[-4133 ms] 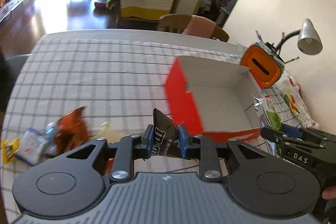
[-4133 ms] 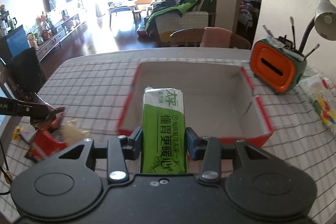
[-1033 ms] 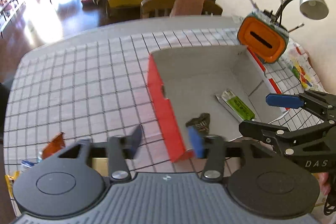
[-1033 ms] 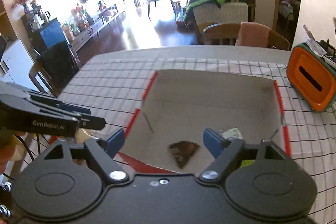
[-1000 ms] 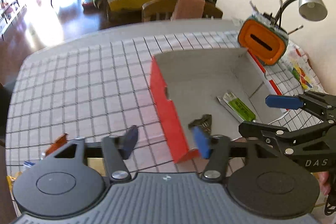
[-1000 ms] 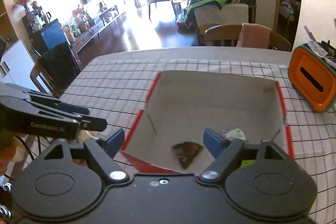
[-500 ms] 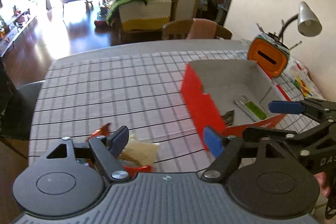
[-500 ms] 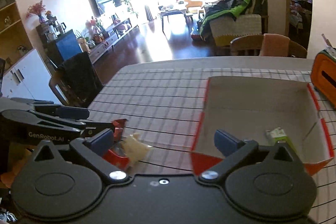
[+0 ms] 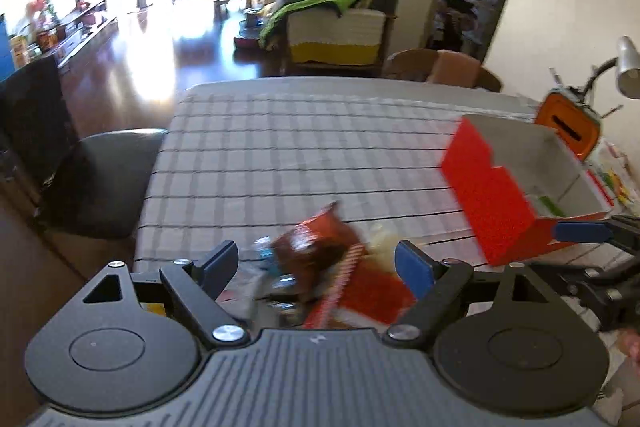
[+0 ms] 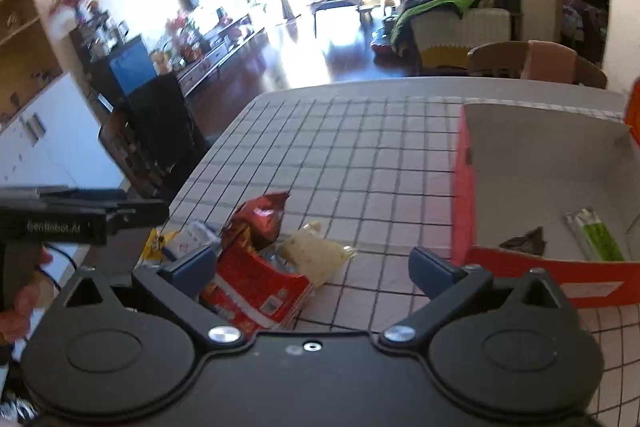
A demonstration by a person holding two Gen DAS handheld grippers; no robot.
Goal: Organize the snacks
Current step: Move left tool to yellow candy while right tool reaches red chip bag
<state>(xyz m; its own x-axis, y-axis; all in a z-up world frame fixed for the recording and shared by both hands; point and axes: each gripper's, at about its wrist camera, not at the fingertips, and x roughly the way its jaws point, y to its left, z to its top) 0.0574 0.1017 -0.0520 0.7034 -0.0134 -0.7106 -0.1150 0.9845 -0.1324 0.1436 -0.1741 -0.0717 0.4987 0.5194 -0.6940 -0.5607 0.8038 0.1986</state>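
A heap of snack packets lies at the near left of the checked table: a dark red crinkled bag (image 10: pixel 260 217), a flat red packet (image 10: pixel 258 293), a pale yellowish pouch (image 10: pixel 316 253) and small blue-white packets (image 10: pixel 188 241). My left gripper (image 9: pixel 316 263) hangs just above this heap (image 9: pixel 316 259), its jaws opening and touching nothing. My right gripper (image 10: pixel 312 265) stands wide open over the same heap, empty. The red box (image 10: pixel 464 195) to the right holds a green packet (image 10: pixel 596 233) and a dark wrapper (image 10: pixel 524 239).
An orange holder (image 9: pixel 568 131) and a desk lamp (image 9: pixel 626 67) stand behind the box. A grey chair (image 9: pixel 108 183) sits at the table's left edge and a wooden chair (image 10: pixel 536 65) at its far side. The checked cloth (image 10: pixel 360 147) beyond the heap is bare.
Both grippers have swung left from above the box to the snack heap and sunk slightly. Their jaws have spread wider. The dark wrapper and green packet stay in the box.
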